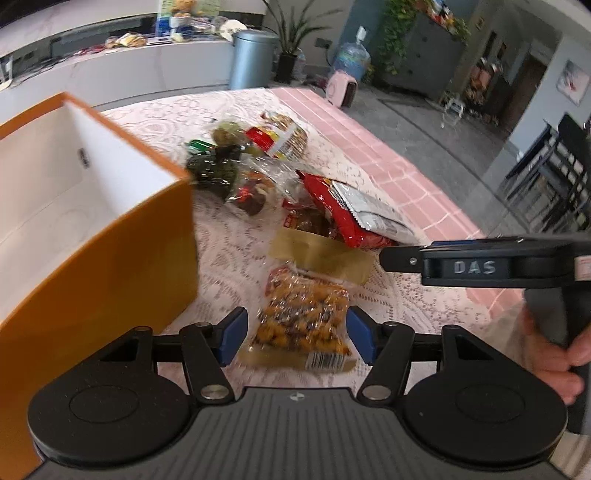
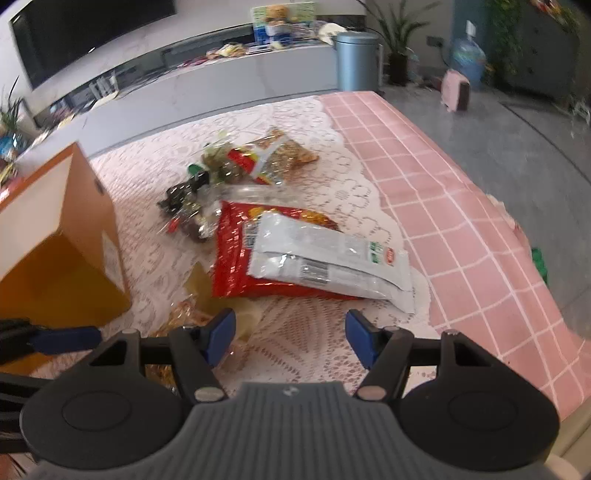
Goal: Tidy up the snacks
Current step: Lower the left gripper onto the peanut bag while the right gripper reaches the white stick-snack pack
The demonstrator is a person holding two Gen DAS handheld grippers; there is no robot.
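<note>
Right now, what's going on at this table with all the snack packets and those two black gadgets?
A person is sorting snacks with a hand-held claw in each hand. The left claw is open, straddling a clear packet of mixed nuts without pinching it. The right claw is open over bare lace tablecloth, just short of a red snack bag with a silver packet lying on it. An open orange box stands beside the pile; nothing shows inside it.

Grey lidded bin (image 2: 357, 61) standing at 12 o'clock, beyond counter's far edge. Potted plant (image 2: 397, 48) sitting just beside bin at 1 o'clock. Blue water jug (image 2: 468, 59) resting on floor at 2 o'clock, pink box (image 2: 456, 90) lying near it. Dark screen (image 2: 92, 33) hanging at 10 o'clock.
</note>
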